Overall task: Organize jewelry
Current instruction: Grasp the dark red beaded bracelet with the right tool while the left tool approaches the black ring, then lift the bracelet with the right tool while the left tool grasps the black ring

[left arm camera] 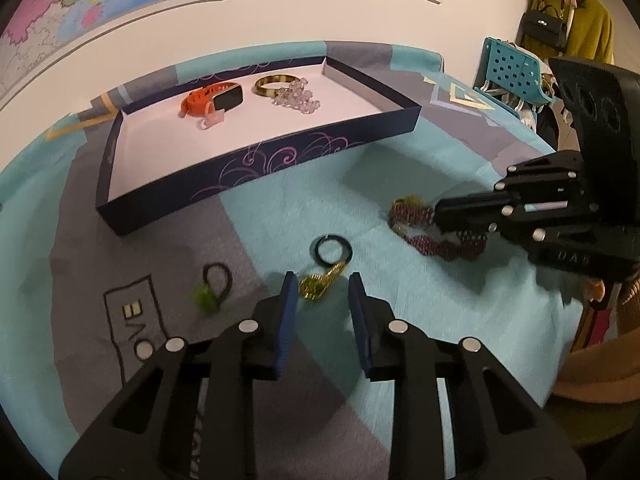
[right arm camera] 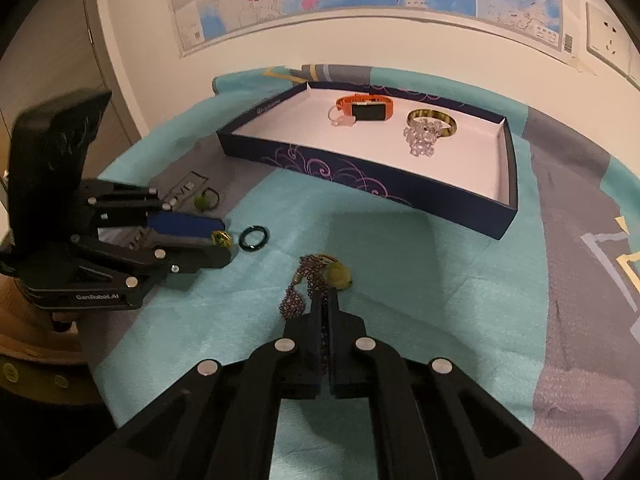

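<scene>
A wall map hung behind the counter [left arm camera: 460,320], which wore a teal and grey cloth. The right tongs [right arm camera: 325,300] were clamped on the purple beaded chain [right arm camera: 298,300], which trailed forward from their tips. The left tongs [left arm camera: 322,296] stood apart, the gold pendant [left arm camera: 318,285] just ahead between them, its dark ring [left arm camera: 332,250] farther on. The box [left arm camera: 256,164] lay well beyond both.

Desk covered in teal-grey cloth [left arm camera: 280,208], soft, matt, slightly fuzzy. Tray [left arm camera: 256,168] made of cardboard, navy outside, matt white inside. Beaded bracelet [left arm camera: 424,236] woven, dull purple. Black ring [left arm camera: 333,249] glossy. Gold pendant [left arm camera: 318,285] shiny metal. Both claws moulded in matt black plastic, blue pads [left arm camera: 289,312] ribbed.
</scene>
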